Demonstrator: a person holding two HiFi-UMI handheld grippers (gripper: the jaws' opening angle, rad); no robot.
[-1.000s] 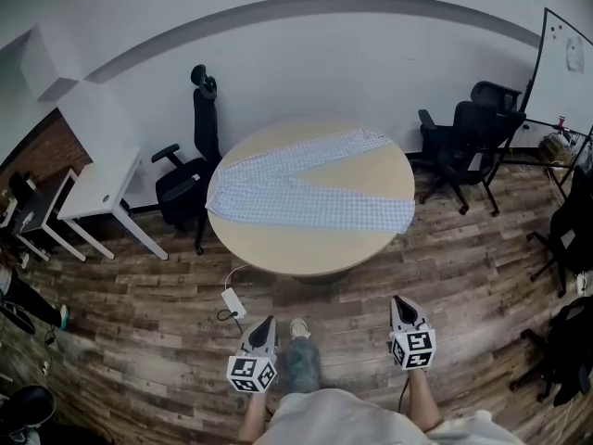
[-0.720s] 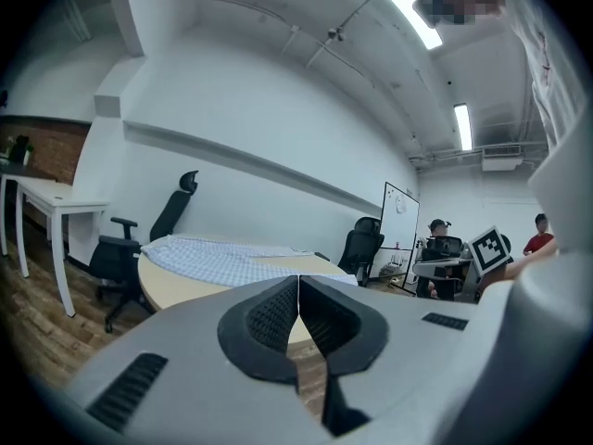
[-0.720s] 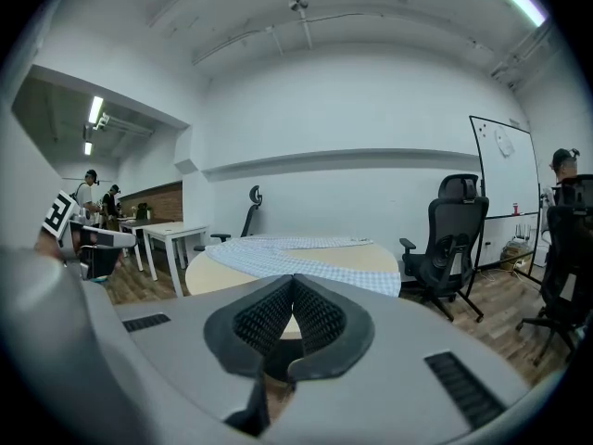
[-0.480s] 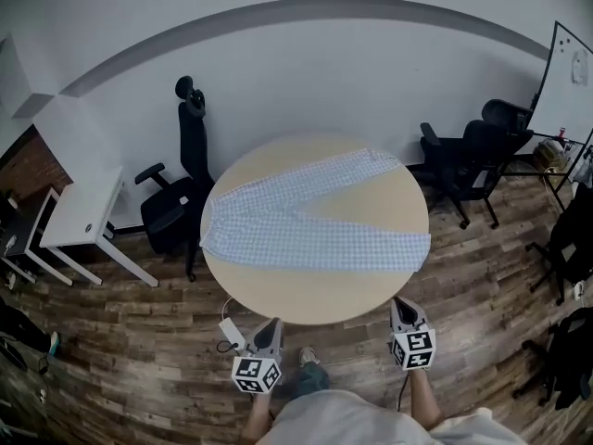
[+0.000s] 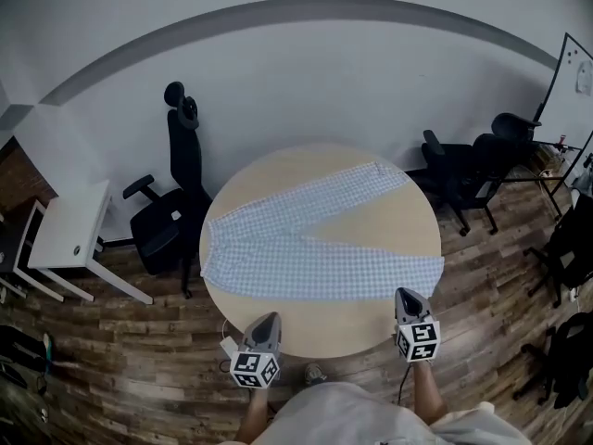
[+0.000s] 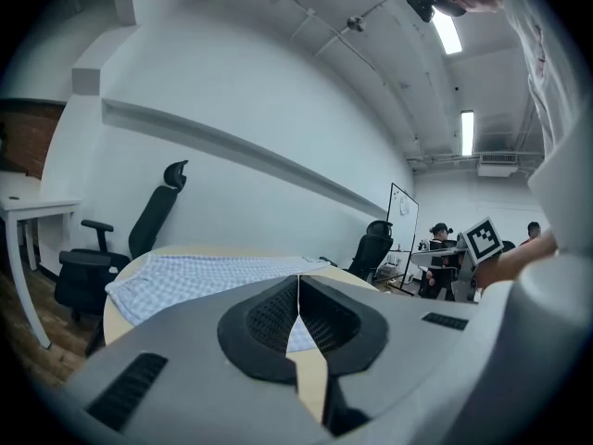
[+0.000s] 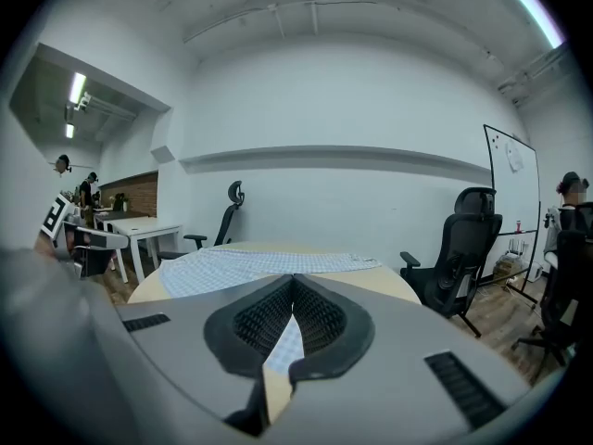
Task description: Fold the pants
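L gripper & R gripper are hovering at table edge, jaws pressed together, empty; should be opening before pinching pants near leg.

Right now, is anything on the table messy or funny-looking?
Nothing is spilled or broken. The pants lie flat on the round table, legs splayed in a V; the waist end droops slightly over the left edge.
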